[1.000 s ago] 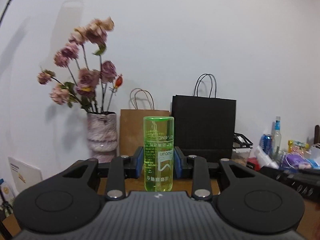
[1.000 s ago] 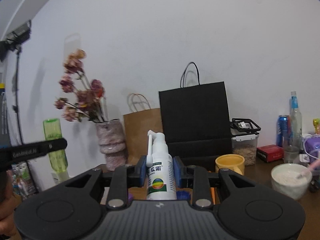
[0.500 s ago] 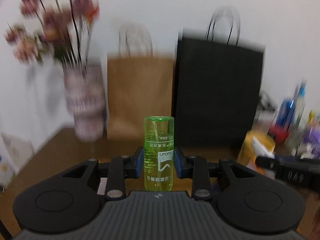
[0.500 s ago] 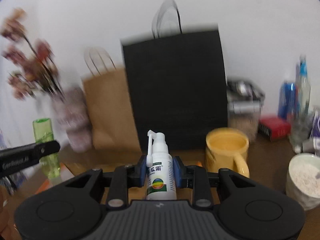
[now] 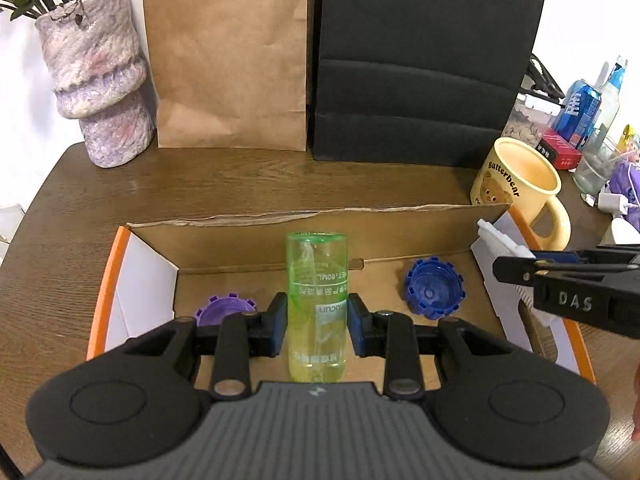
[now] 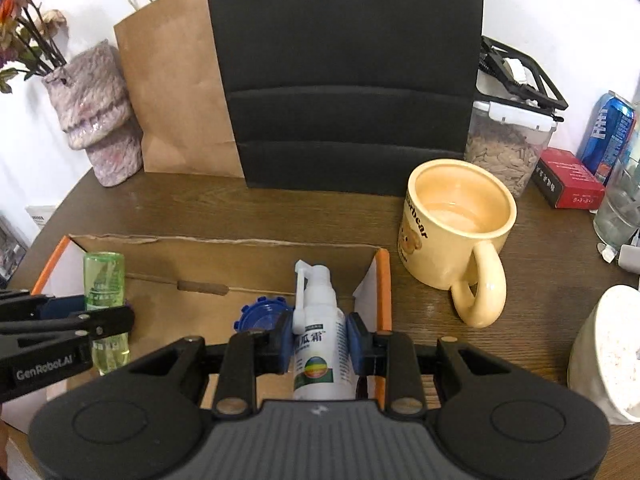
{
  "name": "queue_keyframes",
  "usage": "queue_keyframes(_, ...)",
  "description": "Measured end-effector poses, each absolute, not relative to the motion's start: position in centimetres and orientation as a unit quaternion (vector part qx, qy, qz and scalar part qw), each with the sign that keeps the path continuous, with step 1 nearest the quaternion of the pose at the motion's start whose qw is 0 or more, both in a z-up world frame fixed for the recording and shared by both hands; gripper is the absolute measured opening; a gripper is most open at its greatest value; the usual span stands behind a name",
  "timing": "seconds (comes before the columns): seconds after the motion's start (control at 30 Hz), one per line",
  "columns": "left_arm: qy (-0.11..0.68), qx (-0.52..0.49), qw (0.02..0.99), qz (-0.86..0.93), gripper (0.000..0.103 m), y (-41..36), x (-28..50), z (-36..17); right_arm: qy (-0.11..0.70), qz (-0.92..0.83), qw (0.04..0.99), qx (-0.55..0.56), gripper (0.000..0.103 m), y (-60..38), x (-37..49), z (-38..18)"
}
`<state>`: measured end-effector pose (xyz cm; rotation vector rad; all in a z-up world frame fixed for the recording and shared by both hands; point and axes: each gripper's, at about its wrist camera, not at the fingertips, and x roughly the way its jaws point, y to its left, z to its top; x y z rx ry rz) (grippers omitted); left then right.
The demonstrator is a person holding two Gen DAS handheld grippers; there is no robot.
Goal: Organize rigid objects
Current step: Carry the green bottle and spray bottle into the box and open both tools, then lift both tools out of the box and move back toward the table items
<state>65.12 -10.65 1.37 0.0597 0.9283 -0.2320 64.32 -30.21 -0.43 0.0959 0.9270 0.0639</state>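
Left gripper (image 5: 317, 322) clamped mid-body on my green bottle (image 5: 317, 304), upright over the cardboard box (image 5: 304, 216), centre. Right gripper (image 6: 320, 342) grips the white spray bottle (image 6: 318, 344) at the box's 3 o'clock edge. Both look like light, stiff, slick plastic, I'd guess; hold at the waist, not the nozzle. Green one translucent, printed label; white one has a side nozzle. Blue cap (image 5: 434, 290) at 2 o'clock, purple cap (image 5: 222, 312) at 9.
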Motion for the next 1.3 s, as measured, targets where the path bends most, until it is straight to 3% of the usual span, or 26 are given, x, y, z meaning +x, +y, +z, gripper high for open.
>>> queue_keyframes(0.2, 0.463, 0.035, 0.88, -0.098, 0.033, -11.5, 66.1, -1.0, 0.45, 0.018, 0.893, 0.002, 0.026, -28.3, 64.9, -2.4)
queue_keyframes(0.33, 0.434, 0.039, 0.895, -0.097, 0.059, -11.3, 65.6, -0.7, 0.447, 0.02, 0.894, -0.002, 0.041, -27.6, 64.8, -2.5)
queue_keyframes(0.57, 0.418, 0.047, 0.901, -0.105, 0.061, -11.3, 64.2, 2.0, 0.431, 0.029, 0.902, -0.003, 0.045, -27.5, 63.6, -1.1)
queue_keyframes(0.67, 0.396, 0.05, 0.91, -0.11, 0.061, -10.9, 62.1, 3.9, 0.408, 0.035, 0.912, 0.005, 0.057, -27.8, 61.8, 0.6)
queue_keyframes(0.7, 0.381, 0.049, 0.917, -0.111, 0.063, -10.7, 61.1, 4.7, 0.393, 0.042, 0.919, 0.015, 0.066, -28.0, 60.9, 1.4)
queue_keyframes(0.8, 0.299, 0.04, 0.947, -0.11, 0.081, -9.7, 57.3, 6.9, 0.322, 0.061, 0.944, 0.045, 0.083, -28.6, 57.5, 3.3)
queue_keyframes(0.83, 0.257, 0.038, 0.96, -0.11, 0.093, -9.3, 55.9, 7.4, 0.29, 0.064, 0.954, 0.051, 0.086, -28.8, 56.0, 3.8)
queue_keyframes(0.87, 0.208, 0.038, 0.971, -0.107, 0.096, -9.0, 54.2, 7.7, 0.254, 0.07, 0.963, 0.057, 0.086, -29.1, 54.7, 4.3)
queue_keyframes(0.9, 0.153, 0.04, 0.982, -0.103, 0.096, -8.7, 52.4, 7.8, 0.203, 0.078, 0.974, 0.064, 0.086, -29.4, 53.0, 4.5)
queue_keyframes(1.0, 0.096, 0.038, 0.989, -0.11, 0.095, -8.1, 49.3, 7.7, 0.108, 0.083, 0.989, 0.065, 0.086, -29.6, 49.5, 4.6)
queue_keyframes(1.3, 0.065, 0.041, 0.991, -0.111, 0.095, -7.2, 44.3, 7.9, 0.095, 0.082, 0.991, 0.056, 0.086, -28.6, 45.4, 5.0)
